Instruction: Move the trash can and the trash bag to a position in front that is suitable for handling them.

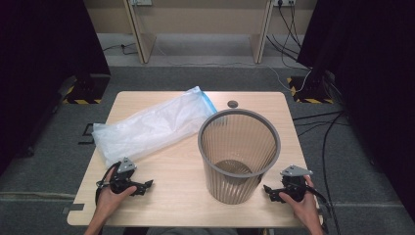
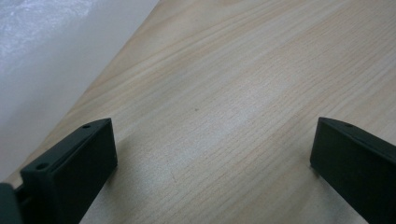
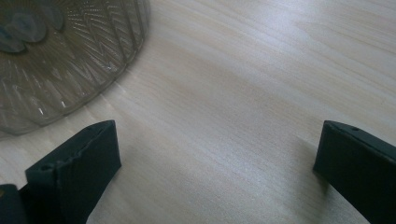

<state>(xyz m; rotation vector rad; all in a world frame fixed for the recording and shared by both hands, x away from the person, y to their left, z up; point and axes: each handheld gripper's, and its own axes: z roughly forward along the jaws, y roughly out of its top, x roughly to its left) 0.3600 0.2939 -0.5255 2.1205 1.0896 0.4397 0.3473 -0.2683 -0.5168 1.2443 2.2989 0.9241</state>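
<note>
Resting low at the near edge of the table (image 1: pixel 161 200), both tools look parked before any work has begun. The left gripper (image 1: pixel 147 185) has its jaws spread wide with nothing but bare wood grain between them, and the right gripper (image 1: pixel 268 190) stands just as wide and just as empty.

Ahead of the left gripper and slightly to its outer side lies the plastic bag (image 1: pixel 149 128), a flat, crinkled, translucent white sheet with a blue strip at its far end; in the left gripper view its pale, filmy edge (image 2: pixel 51 56) sits just beyond the left-hand jaw. Just beside the right gripper, toward the table's middle, stands the waste basket (image 1: pixel 239 154), a grey-brown, see-through plastic tub with fine vertical ribs, a thick rolled rim and a tapering round wall; its ribbed base (image 3: pixel 60 60) shows near the right gripper's left-hand jaw.

The step in hand appears to be the very start: lining the basket with the bag, most likely. The next move would call for the left gripper to reach forward and pinch the thin film near an edge, low and flat, since such a slippery, limp sheet gives little to bite on, while the right steadies the light basket.
</note>
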